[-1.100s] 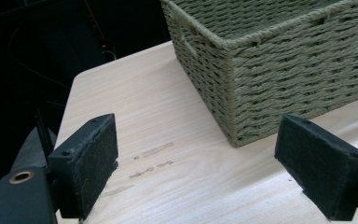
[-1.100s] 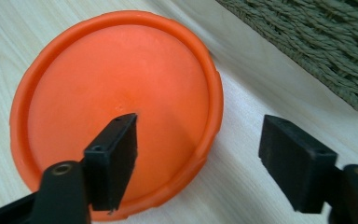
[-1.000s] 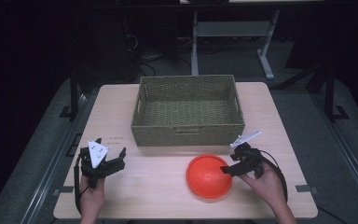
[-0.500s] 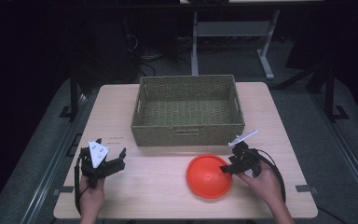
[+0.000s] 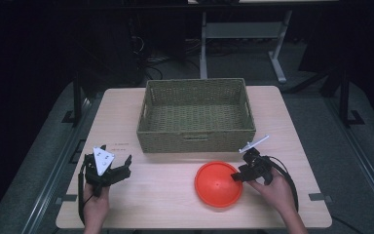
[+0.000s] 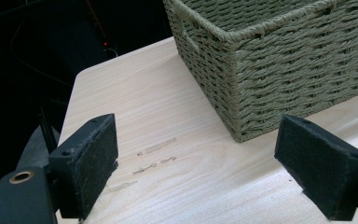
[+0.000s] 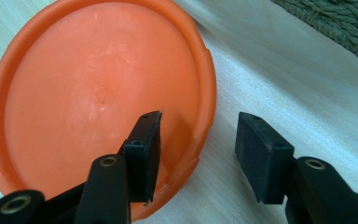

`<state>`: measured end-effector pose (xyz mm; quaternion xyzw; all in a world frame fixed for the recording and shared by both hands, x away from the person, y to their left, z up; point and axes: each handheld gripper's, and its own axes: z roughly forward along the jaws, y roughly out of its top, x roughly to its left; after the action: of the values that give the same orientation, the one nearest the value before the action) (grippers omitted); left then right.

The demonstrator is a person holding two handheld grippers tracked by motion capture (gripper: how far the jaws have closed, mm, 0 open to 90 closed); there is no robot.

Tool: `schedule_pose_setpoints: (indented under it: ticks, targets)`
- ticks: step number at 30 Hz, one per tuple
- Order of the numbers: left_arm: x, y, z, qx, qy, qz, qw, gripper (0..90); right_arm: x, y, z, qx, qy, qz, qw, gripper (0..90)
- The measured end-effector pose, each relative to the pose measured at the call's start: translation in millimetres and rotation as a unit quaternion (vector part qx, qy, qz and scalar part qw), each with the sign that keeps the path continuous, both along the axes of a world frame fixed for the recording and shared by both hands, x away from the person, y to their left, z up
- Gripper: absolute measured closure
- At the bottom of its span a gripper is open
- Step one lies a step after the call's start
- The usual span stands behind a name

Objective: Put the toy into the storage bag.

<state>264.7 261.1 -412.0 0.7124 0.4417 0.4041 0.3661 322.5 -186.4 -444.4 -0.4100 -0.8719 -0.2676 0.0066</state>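
The orange plate [image 5: 218, 184] is lying flat on the desk [image 5: 165, 195], near its front edge and right of centre, just in front of the basket [image 5: 196, 115]. Your right gripper [image 5: 241, 174] is sitting at the plate's right rim with its fingers released: in the right gripper view one finger [image 7: 145, 149] is hanging over the inside of the plate [image 7: 93, 102], the other [image 7: 261, 156] is standing outside the rim over bare desk [image 7: 298, 93], and the rim is running between them. I cannot tell whether either finger is touching the plate. Your right hand [image 5: 272, 192] is resting on the desk behind that gripper.

The basket is sitting at the middle of the desk, well back. Your left gripper [image 5: 114, 168] is waiting near the front left corner, well apart from the plate. Its fingers [image 6: 86, 163] are spread wide, grasping nothing, pointing toward the basket's near corner [image 6: 242, 84].
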Motion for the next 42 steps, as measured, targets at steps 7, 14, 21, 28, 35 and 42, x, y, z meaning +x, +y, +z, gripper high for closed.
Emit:
schedule_pose_setpoints:
  ticks: [7,14,21,28,35,42]
  targets:
    - [-0.1,0.5,0.0,0.001,0.001,0.0,1.0,12.8,2.1,-0.8,-1.7,0.005,0.013,-0.002,0.9999,54.0]
    - [-0.2,0.0,0.2,0.006,0.002,-0.001,1.0,12.8,3.9,-1.9,-3.5,0.014,0.027,0.0,0.9995,56.5]
    - [-0.1,0.0,0.1,0.006,0.002,-0.001,1.0,12.8,4.6,-0.1,-6.5,0.023,0.039,0.006,0.999,60.1]
    - [-0.3,0.1,0.1,0.011,0.004,-0.002,0.9999,12.8,5.4,-3.0,-4.8,0.037,0.038,0.005,0.9986,66.9]
    - [-0.1,-0.3,-0.2,0.011,0.002,-0.002,0.9999,12.8,5.1,-6.5,-0.4,0.053,0.036,0.006,0.9979,73.9]
    - [-0.2,0.1,-0.2,0.012,0.002,-0.001,0.9999,12.8,4.7,-11.0,7.9,0.096,0.036,0.004,0.9947,81.5]
